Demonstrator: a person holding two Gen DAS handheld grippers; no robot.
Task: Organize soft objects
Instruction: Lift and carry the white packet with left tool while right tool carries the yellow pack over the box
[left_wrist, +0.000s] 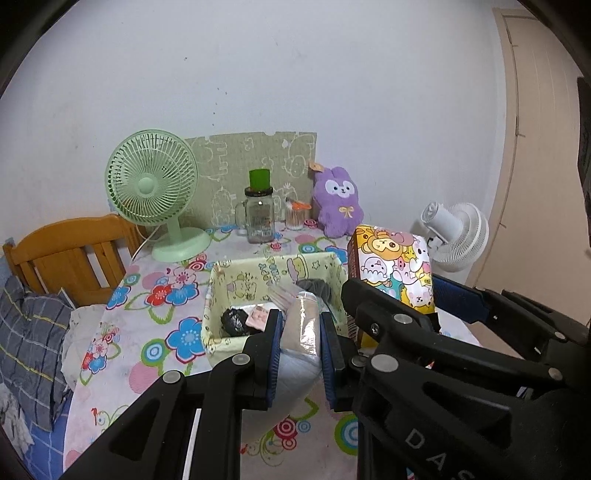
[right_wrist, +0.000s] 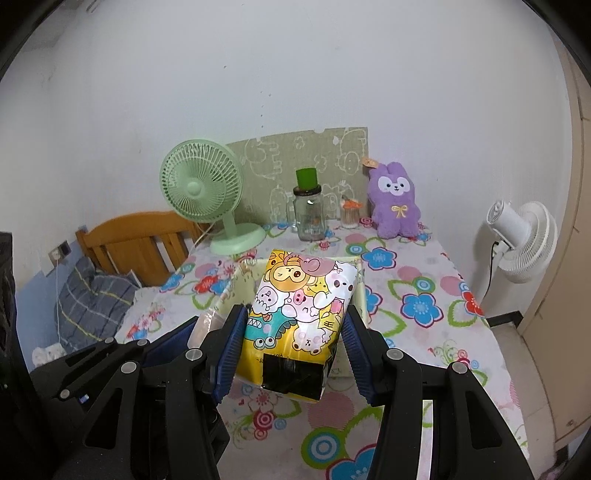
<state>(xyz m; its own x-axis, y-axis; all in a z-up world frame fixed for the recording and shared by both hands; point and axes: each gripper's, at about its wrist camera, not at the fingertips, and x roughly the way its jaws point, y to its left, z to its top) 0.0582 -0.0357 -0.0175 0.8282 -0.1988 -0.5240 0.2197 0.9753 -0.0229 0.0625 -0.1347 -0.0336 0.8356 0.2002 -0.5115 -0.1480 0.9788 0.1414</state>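
Storage box, landmark: pale yellow, open-topped. Left gripper clamped on a clear-wrapped soft pack, long axis pointing into the box's near edge. Right gripper, half-wide, grips the cartoon-print tissue pack above the box's right side.

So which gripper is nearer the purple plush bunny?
Right. The right gripper, shut on the cartoon-print pack, sits on the side of the purple plush bunny; the left gripper, holding a clear-wrapped pack, is farther left.
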